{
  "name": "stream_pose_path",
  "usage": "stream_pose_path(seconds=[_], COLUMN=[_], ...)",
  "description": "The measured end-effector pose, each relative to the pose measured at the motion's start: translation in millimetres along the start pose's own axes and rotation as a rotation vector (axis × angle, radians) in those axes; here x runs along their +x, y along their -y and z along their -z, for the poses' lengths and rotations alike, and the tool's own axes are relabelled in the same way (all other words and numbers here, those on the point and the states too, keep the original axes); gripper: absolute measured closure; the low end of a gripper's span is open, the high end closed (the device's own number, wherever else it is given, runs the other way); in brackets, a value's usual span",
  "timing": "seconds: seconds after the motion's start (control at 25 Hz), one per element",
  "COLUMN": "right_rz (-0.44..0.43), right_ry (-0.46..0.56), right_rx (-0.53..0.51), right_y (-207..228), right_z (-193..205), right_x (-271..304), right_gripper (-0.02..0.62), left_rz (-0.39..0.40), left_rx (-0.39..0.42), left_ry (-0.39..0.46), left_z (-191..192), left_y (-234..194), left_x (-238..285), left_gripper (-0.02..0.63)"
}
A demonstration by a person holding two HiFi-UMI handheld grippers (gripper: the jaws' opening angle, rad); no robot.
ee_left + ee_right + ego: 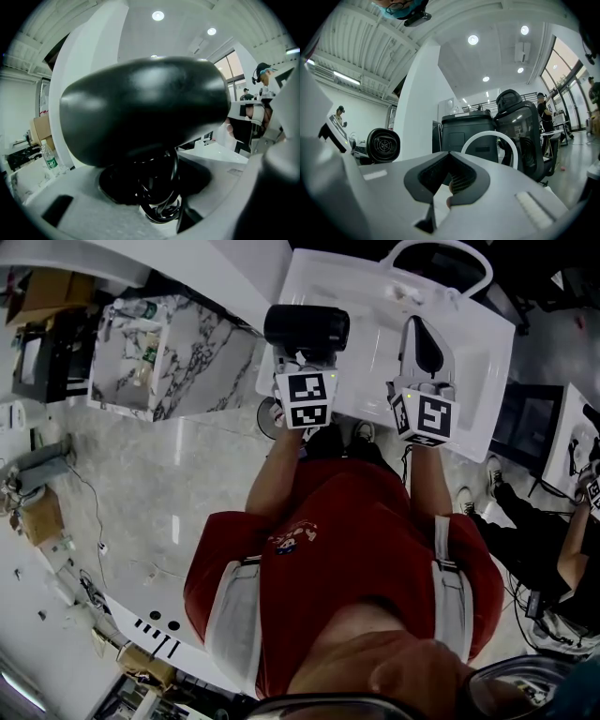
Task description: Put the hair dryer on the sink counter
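Nearest me, my left gripper (305, 346) has its jaws half closed round the handle of the hair dryer (307, 326). The looped black cord (165, 187) is bunched in the grip with it, and the fat black barrel lies crosswise just past the fingertips. Beside it my right gripper (424, 338) is idle, its jaws drawn together on nothing. Both hang over the near edge of the white sink counter (370, 371), with the dryer above its near left corner. I can't tell for certain whether the dryer touches the top, but I judge it does not, so I take this to be the set-down step with the release yet to come. Next I need to bring the dryer down onto a flat part of the counter until it rests on its own. Then I should spread the left jaws and draw back without dragging the cord along. Farther off, at the counter's back edge, stands the white hoop of a tap (490, 133), and beyond that a dark bin (468, 133) and an office chair (525, 136).
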State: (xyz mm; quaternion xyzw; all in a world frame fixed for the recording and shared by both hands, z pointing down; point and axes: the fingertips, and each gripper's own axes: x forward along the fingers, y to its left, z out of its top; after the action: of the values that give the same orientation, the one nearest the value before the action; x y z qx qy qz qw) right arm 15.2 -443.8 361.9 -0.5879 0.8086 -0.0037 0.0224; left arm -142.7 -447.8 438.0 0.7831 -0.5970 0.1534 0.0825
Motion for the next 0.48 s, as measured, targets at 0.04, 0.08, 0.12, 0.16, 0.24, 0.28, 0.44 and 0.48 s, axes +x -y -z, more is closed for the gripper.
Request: stream_pose_path(seconds=[0.04, 0.08, 0.12, 0.16, 0.24, 0.28, 0.44, 0.48], right_rz=[0.0, 0.002, 0.004, 0.006, 0.01, 0.011, 0.018, 0.02], right_ry=[-0.005, -0.009, -0.014, -0.018, -0.023, -0.025, -0.03, -0.033], right_rx=[-0.001, -0.002, -0.001, -0.001, -0.003, -0.003, 0.001, 0.002], right_y=[-0.6, -0.8, -1.0, -1.4, -2.5, -3.2, -3.9, -4.2], right_z=[1.7, 3.5, 5.2, 6.5, 8.5, 9.3, 14.1, 16.0], right_x=[0.0, 0.0, 0.1, 0.4, 1.3, 1.6, 3.2, 4.0], right_gripper=[0.595, 0.595, 0.594, 0.595, 0.595, 0.595, 0.595, 0.595], left_rz=[0.005, 0.009, 0.012, 0.014, 0.014, 0.014, 0.022, 0.024], left_rx=[-0.008, -0.014, -0.018, -0.019, -0.014, -0.011, -0.01, -0.011], left_ry=[-0.013, -0.026, -0.039, -0.054, -0.086, -0.101, -0.155, -0.168], left_z=[4.8, 9.4, 14.0, 18.7, 28.5, 33.5, 52.0, 56.7], left_y=[0.0, -0.3, -1.0, -2.1, -5.1, -6.4, -7.6, -7.9], left_x=[1.2, 2.7, 4.6, 6.9, 11.6, 13.6, 21.5, 24.0], left_gripper=[0.408, 0.408, 0.408, 0.408, 0.408, 0.408, 0.408, 0.408])
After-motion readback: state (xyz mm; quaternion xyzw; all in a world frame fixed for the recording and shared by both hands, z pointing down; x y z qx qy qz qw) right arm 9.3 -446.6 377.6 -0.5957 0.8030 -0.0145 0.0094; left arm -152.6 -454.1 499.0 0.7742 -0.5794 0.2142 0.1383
